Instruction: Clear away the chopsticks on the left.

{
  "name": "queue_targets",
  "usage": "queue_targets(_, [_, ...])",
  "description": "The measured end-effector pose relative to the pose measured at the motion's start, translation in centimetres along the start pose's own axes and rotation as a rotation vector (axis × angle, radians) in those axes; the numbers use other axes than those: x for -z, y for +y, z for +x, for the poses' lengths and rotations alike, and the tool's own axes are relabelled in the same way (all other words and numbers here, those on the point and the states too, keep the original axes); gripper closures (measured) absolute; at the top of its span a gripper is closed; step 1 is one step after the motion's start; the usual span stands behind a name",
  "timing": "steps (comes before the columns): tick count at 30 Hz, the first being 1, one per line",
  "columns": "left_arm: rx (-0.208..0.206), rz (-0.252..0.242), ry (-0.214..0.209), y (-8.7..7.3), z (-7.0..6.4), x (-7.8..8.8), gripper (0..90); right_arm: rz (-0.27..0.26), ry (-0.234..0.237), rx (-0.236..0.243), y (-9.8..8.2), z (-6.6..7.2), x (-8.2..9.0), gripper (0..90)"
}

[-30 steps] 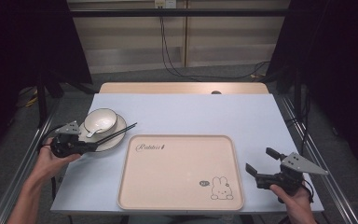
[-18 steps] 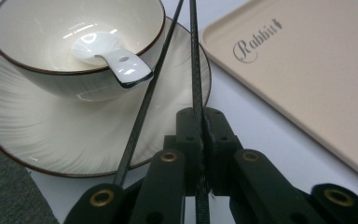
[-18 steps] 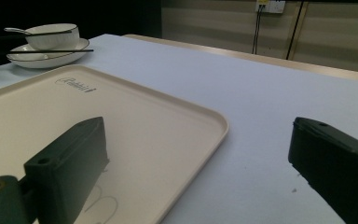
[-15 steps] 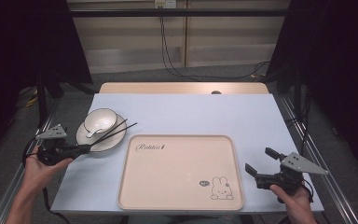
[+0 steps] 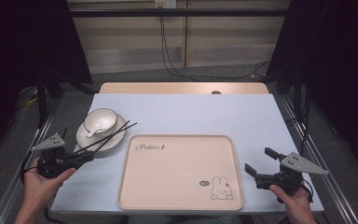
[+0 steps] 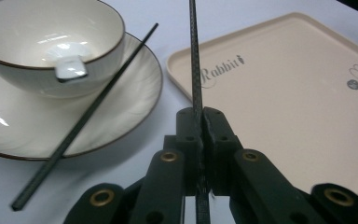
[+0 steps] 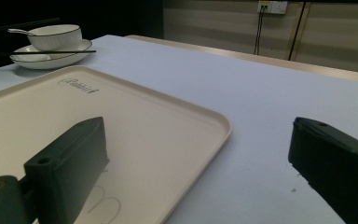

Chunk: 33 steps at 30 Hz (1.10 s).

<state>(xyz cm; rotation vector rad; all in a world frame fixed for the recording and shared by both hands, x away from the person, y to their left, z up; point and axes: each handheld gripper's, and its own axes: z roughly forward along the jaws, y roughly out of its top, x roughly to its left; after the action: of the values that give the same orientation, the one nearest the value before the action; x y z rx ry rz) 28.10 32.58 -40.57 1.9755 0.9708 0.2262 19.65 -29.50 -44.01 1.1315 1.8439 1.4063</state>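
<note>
A cream bowl (image 5: 100,120) with a white spoon (image 6: 71,69) in it stands on a saucer (image 5: 85,137) at the table's left. My left gripper (image 5: 89,156) (image 6: 200,114), by the saucer's near rim, is shut on one black chopstick (image 5: 115,137) (image 6: 195,56) that points over toward the tray. A second chopstick (image 5: 103,136) (image 6: 88,116) lies across the saucer against the bowl. My right gripper (image 5: 257,159) hovers open and empty at the right edge of the beige rabbit tray (image 5: 182,170) (image 7: 135,116).
The pale blue table top (image 5: 191,112) stretches behind the tray. A wooden strip (image 5: 182,87) runs along the far edge, and metal rails (image 5: 307,144) flank both sides. Cables (image 5: 177,65) hang on the floor behind.
My left hand has drawn back toward the near edge of the table, away from the bowl, still shut on the chopstick. The right gripper has not moved.
</note>
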Motion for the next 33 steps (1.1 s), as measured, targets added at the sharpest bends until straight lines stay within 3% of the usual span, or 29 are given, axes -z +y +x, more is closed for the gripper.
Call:
queue_targets(6, [0.015,-0.009,0.002,-0.2,-2.1,-0.1,85.9,0.002,0.008,0.003,0.0,0.1,0.0,4.1])
queue_targets(12, [0.079,-0.016,0.032,-0.2,-4.3,-0.4,85.9,0.001,0.008,0.005,0.0,0.1,0.0,4.1])
queue_targets(19, [0.112,0.004,0.077,-0.2,-6.4,-1.1,86.0,-0.001,0.006,0.011,0.1,0.1,0.0,4.0])
queue_targets(21, [0.143,-0.022,0.073,-0.1,-7.2,-1.4,86.0,0.000,0.006,0.013,0.1,0.2,-0.1,3.8])
queue_targets(26, [0.142,-0.019,0.075,0.5,-9.1,-2.6,86.0,0.001,0.015,0.014,0.1,0.2,-0.1,2.6])
queue_targets(29, [0.146,-0.016,0.080,0.8,-9.4,-3.1,86.0,-0.004,0.015,0.012,0.1,0.2,0.0,1.6])
queue_targets(33, [0.189,-0.006,0.118,0.8,-9.6,-4.1,86.0,-0.002,0.011,0.016,0.1,0.2,0.0,1.1])
